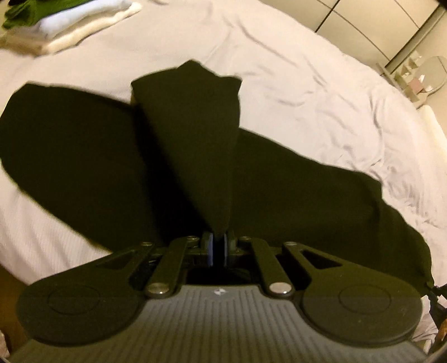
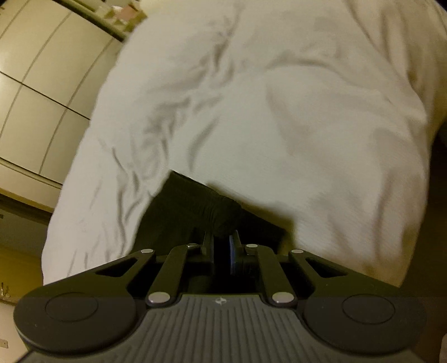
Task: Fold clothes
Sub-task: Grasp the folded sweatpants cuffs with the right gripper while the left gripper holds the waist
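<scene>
A black garment (image 1: pixel 83 156) lies spread on the white bed sheet (image 1: pixel 293 83), dark and without visible detail. In the left wrist view my left gripper (image 1: pixel 218 237) is shut on a raised fold of the black garment, which rises in a cone from the jaws toward the far side. In the right wrist view my right gripper (image 2: pixel 222 237) is shut on a ribbed edge of the black garment (image 2: pixel 195 203), bunched between the fingers near the bed's edge. The picture is blurred.
A stack of folded clothes (image 1: pixel 64 25), green, pale blue and cream, lies at the bed's far left corner. Cupboard doors (image 2: pixel 30 92) stand beyond the bed. A small shelf with a clear chair (image 1: pixel 419 75) is at the far right.
</scene>
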A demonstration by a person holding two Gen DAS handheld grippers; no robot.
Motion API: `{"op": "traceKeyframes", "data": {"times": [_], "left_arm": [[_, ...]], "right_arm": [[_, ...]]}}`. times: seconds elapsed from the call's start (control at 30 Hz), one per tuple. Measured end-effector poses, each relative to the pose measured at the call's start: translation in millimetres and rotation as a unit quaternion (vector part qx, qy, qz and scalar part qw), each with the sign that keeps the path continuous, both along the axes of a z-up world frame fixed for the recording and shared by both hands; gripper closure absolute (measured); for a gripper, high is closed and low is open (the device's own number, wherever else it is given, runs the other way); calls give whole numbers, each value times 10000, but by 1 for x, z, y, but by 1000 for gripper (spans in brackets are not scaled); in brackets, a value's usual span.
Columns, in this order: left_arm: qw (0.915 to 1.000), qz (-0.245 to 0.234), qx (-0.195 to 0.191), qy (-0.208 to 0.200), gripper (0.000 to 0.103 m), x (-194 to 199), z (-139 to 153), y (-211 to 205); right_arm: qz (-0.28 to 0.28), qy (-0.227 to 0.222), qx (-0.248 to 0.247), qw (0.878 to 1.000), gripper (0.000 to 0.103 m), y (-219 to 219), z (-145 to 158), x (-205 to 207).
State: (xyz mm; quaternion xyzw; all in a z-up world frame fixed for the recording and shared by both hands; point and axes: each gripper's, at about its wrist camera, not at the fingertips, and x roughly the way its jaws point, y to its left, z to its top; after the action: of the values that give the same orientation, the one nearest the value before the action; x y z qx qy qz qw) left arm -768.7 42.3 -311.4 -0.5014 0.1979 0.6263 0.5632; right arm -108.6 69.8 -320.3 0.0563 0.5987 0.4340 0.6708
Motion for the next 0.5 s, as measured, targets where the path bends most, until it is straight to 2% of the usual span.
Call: {"op": "traceKeyframes", "data": {"times": [0.1,0.2,0.23,0.27,0.33,0.4,0.5], "left_arm": [[9998,-102,-37,178,98,4,-5,-8],[9987,-105,-297,406,96,10,-25,-6],[9979,-110,-393,493,96,12,-33,-3],[9971,-139,-461,591,95,16,-37,0],[9955,-165,-527,770,95,22,-35,4],[9950,-121,-543,828,90,23,-24,1],[9940,-121,-589,918,86,20,-3,-9]], "right_arm": [[13,-58,-78,10000,93,-6,-4,-3],[109,-150,-321,9993,92,-4,-16,-4],[141,-160,-457,9987,88,-2,-22,-4],[157,-153,-611,9979,79,2,-27,-4],[177,-287,-868,9956,52,8,-24,-6],[333,-660,-1140,9907,48,15,-10,-13],[829,-1429,-1427,9759,41,25,21,-43]]}}
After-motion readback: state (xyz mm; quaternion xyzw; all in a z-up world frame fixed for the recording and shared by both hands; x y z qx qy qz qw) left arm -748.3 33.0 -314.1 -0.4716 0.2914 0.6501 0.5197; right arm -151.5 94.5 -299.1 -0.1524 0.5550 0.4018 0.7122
